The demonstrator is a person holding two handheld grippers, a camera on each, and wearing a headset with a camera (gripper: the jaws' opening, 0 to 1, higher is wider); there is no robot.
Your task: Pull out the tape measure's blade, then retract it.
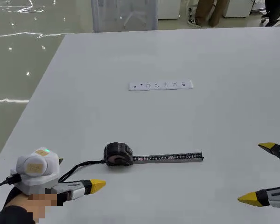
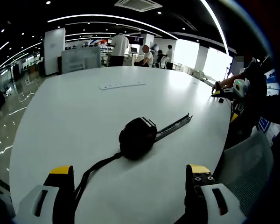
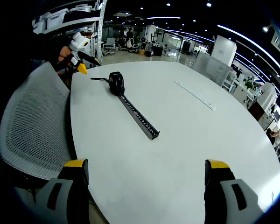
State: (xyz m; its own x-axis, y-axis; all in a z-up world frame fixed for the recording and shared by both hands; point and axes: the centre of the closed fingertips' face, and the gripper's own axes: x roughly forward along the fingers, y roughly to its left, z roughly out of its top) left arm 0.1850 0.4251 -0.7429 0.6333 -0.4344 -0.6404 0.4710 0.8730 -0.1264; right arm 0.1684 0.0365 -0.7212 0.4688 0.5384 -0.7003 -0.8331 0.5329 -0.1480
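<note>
A black tape measure (image 1: 118,154) lies on the white table, its blade (image 1: 170,157) drawn out to the right and lying flat. A black wrist strap (image 1: 79,167) trails from the case toward my left gripper (image 1: 95,185), which stands open at the near left edge, apart from the case. In the left gripper view the case (image 2: 137,136) sits ahead between the open jaws. My right gripper (image 1: 261,172) is open at the near right, short of the blade's hook end (image 3: 153,135). The case (image 3: 116,82) lies far off in the right gripper view.
A white power strip (image 1: 161,85) lies flat near the table's middle. The table's left edge (image 1: 42,79) drops to a glossy floor. A grey mesh chair (image 3: 32,130) stands at the near edge. People stand and sit beyond the far side (image 2: 130,49).
</note>
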